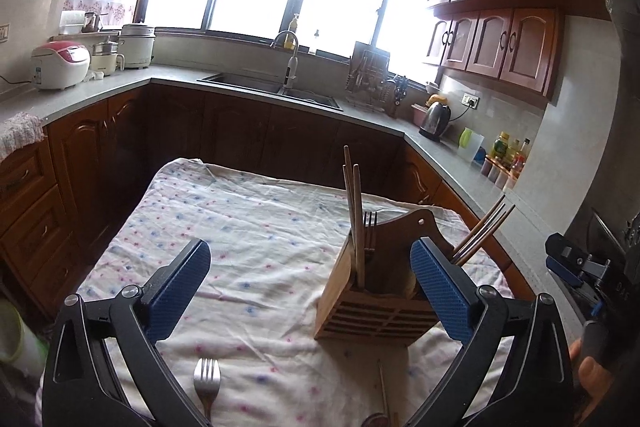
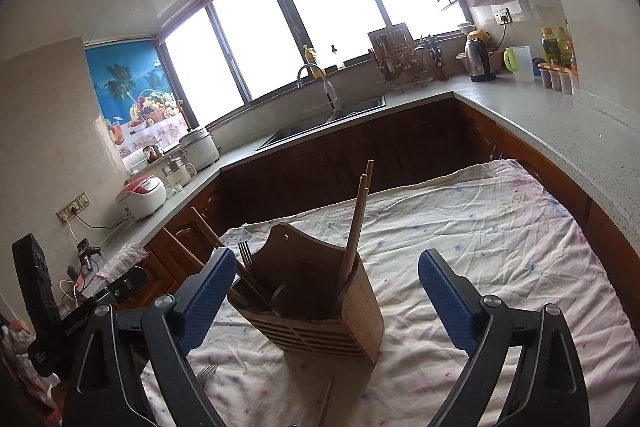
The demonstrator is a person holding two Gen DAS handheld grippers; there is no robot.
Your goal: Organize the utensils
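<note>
A wooden utensil holder [image 1: 372,311] [image 2: 320,311] stands on the cloth-covered table [image 1: 248,227] [image 2: 480,235], with chopsticks [image 1: 354,219] [image 2: 358,223] and forks [image 1: 370,229] [image 2: 245,255] upright inside. A loose metal fork [image 1: 207,385] [image 2: 206,373] lies on the cloth near me. A thin chopstick [image 1: 383,395] [image 2: 326,401] lies in front of the holder. My left gripper [image 1: 312,283] is open and empty, its right finger beside the holder. My right gripper [image 2: 332,299] is open and empty, straddling the holder from above and behind.
An L-shaped kitchen counter [image 1: 168,75] [image 2: 560,115] with sink [image 1: 272,89] [image 2: 340,123], rice cookers [image 1: 60,65], kettle [image 1: 435,119] [image 2: 480,61], dish rack and bottles surrounds the table. Brown cabinets stand below and above. The other gripper [image 1: 580,263] shows at the right edge.
</note>
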